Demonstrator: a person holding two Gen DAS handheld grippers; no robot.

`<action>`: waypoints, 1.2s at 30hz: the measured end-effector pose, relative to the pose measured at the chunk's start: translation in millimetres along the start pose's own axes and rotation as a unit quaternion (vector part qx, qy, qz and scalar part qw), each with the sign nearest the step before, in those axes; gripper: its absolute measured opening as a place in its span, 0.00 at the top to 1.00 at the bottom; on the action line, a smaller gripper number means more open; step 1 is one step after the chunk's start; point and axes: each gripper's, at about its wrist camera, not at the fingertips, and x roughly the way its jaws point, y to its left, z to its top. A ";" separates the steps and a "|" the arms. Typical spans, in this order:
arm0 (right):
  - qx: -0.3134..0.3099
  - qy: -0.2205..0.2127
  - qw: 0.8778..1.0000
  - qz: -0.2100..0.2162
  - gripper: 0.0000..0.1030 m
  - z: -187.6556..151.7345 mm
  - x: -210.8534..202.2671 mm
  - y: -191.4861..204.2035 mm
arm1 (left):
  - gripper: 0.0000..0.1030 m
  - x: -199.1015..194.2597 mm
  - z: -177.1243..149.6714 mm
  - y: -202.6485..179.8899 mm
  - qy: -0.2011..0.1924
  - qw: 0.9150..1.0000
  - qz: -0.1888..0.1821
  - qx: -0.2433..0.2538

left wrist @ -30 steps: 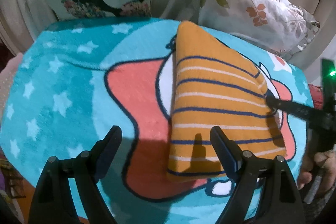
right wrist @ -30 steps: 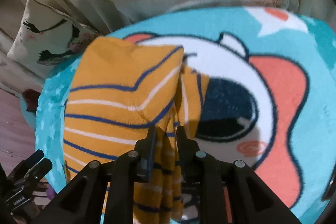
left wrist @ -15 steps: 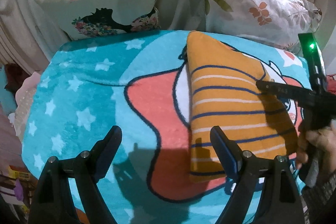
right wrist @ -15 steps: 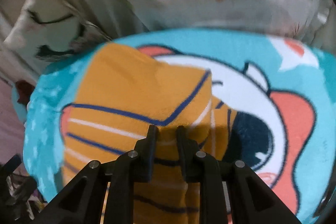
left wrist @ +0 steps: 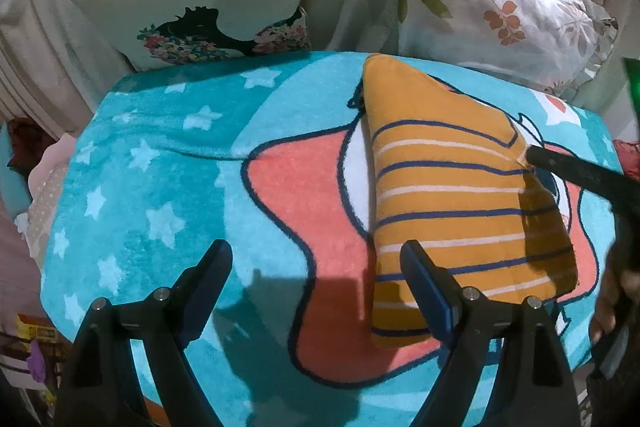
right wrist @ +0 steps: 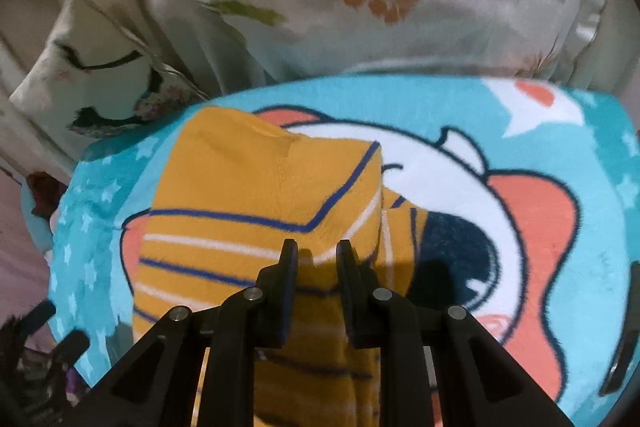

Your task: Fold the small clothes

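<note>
Orange striped garment (left wrist: pixel 452 195), blanket (left wrist: pixel 168 163) margin leftward

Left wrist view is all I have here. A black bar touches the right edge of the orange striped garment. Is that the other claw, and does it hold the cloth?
Observer: Yes. In the right wrist view the right claw is pinching a raised fold of the orange striped garment.
Operator: Is any more cloth behind that fold?
Observer: Yes, a striped layer runs along its right side, on the dog's dark nose printed on the blanket.
Operator: And my left claw?
Observer: The left claw is open above the blanket with nothing between its fingers.
</note>
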 end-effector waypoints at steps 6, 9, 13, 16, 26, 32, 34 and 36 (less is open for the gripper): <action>-0.025 0.016 0.999 -0.017 0.81 -36.0 -7.6 3.6 | 0.17 1.0 -1.9 -6.7 0.003 1.000 -0.005 0.003; -0.005 0.042 0.999 -0.006 0.78 -50.4 5.8 -11.0 | 0.17 0.8 -4.1 -10.9 0.003 1.000 -0.005 0.007; -0.008 0.037 0.999 -0.004 0.74 -51.9 -3.8 -14.4 | 0.17 4.1 -6.3 -17.6 0.007 1.000 -0.011 0.011; 0.006 0.032 0.999 0.006 0.74 -55.9 -13.7 -22.8 | 0.17 10.7 -3.8 -26.7 0.008 1.000 -0.025 0.017; 0.114 0.009 0.993 0.002 0.72 -86.9 -49.6 -96.4 | 0.08 71.6 -15.1 -99.9 0.063 0.992 -0.038 0.100; 0.145 0.002 0.989 -0.008 0.72 -105.9 -61.0 -124.2 | 0.08 52.4 -4.1 -100.9 0.054 0.994 -0.063 0.074; 0.153 -0.005 0.988 -0.008 0.72 -109.1 -65.4 -130.0 | 0.08 41.4 0.1 -102.2 0.032 0.994 -0.071 0.070; 0.155 -0.007 0.988 -0.007 0.72 -110.1 -67.2 -132.4 | 0.08 30.5 2.4 -113.7 0.011 0.993 -0.084 0.079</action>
